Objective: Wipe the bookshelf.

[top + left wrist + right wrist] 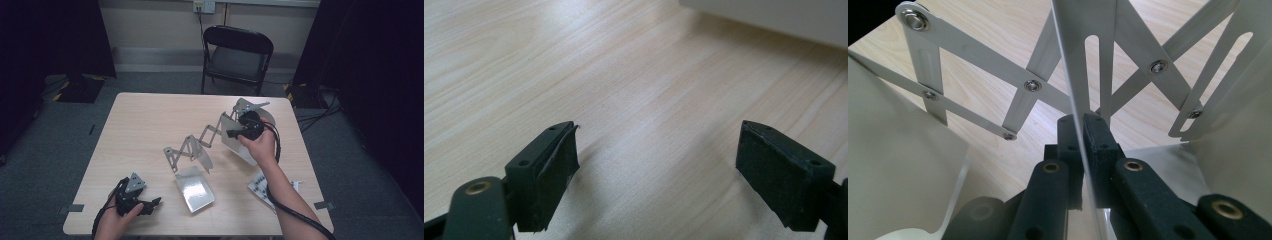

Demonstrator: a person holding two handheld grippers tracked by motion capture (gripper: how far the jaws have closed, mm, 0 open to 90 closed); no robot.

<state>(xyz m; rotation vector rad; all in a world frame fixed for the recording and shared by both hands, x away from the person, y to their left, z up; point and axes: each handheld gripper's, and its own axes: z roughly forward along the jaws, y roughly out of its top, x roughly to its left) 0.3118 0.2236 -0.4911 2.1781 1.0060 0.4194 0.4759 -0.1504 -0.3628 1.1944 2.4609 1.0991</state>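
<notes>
The high view looks forward and down from above the person's side, taking in the whole desk (pixel 150 120). The left gripper view sits low and close over bare desk wood. The right gripper view peers along its tongs at the metal scissor rack (pixel 1033 85), which the high view shares (pixel 200 142).

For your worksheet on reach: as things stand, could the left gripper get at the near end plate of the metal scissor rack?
Probably yes. The left gripper rests open on bare table, and the near end plate lies just beside it with nothing between.
</notes>
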